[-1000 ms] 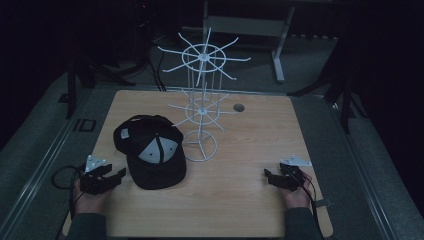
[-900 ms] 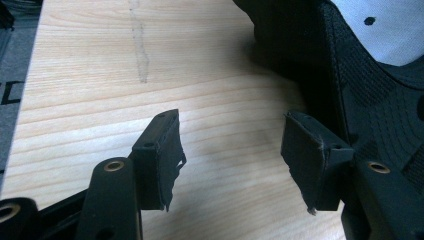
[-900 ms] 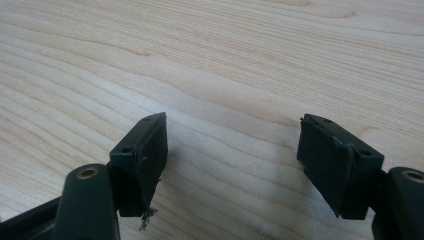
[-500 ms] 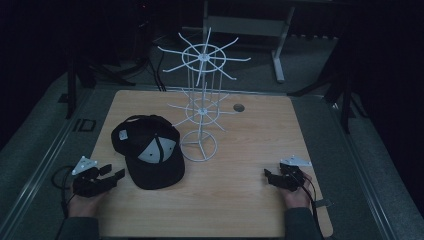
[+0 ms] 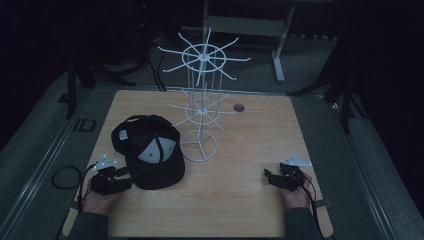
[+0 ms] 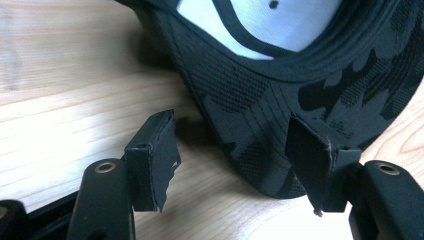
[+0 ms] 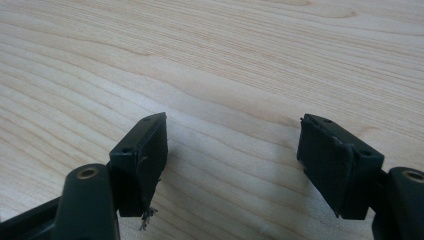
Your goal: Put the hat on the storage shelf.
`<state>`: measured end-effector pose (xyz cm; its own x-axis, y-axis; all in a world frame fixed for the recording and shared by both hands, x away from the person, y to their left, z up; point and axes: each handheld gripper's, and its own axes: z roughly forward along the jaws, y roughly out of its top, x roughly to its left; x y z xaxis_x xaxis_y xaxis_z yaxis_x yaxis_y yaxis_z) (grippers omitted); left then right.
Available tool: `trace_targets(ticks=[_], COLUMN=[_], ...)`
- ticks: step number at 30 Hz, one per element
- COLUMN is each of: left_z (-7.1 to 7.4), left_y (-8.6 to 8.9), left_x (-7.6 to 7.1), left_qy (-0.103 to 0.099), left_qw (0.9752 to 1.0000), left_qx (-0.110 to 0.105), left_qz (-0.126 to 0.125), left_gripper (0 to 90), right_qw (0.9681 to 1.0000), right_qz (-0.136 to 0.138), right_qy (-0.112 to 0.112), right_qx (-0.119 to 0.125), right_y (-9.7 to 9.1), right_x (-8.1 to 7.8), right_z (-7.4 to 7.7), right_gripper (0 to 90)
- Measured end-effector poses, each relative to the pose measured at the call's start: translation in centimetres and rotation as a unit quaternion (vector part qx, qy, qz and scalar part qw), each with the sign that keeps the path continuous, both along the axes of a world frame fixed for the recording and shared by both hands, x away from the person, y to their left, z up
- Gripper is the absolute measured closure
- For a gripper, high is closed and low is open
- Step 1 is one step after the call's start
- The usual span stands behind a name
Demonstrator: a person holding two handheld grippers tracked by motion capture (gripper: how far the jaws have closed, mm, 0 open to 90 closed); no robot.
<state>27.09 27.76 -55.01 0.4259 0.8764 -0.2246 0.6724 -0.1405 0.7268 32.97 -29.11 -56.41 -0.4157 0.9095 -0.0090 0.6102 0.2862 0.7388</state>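
A black camouflage cap [image 5: 150, 152] with a white front panel lies on the wooden table [image 5: 240, 200], left of centre. My left gripper [image 5: 126, 178] lies low on the table at the cap's near left edge. In the left gripper view the cap's brim [image 6: 260, 125] reaches in between the jaws of my left gripper [image 6: 232, 145]. Those jaws have just been opening and stand apart, and the pads do not press on the brim. My right gripper [image 5: 268, 176] rests at the table's near right, and in its own view it [image 7: 232, 150] is open over bare wood.
A white wire display rack [image 5: 200, 100] with two tiers of spokes stands on a ring base just right of the cap. A round cable hole [image 5: 238, 107] sits behind it. A cable loops off the table's left edge [image 5: 62, 177].
My left gripper drew back slightly, then slid right toward the cap's brim. The right gripper, the cap and the rack have not moved.
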Motion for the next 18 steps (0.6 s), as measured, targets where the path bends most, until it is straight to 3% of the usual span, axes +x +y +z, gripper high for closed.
trace_targets(ticks=[4, 18], left_z=[-0.4, -0.6], left_y=[-0.6, -1.6], left_x=[0.5, 0.9], left_qy=[0.010, 0.021], left_qw=[0.9998, 0.9984], left_qx=[0.009, 0.007], left_qz=[-0.014, -0.052], left_gripper=[37.1, 43.2], right_qw=[1.0000, 1.0000], right_qz=[0.000, 0.000], right_qy=[0.000, 0.000], right_qx=[0.000, 0.000], right_y=[0.0, 0.0], right_x=[0.0, 0.0], right_z=[0.0, 0.0], right_gripper=[27.9, 27.8])
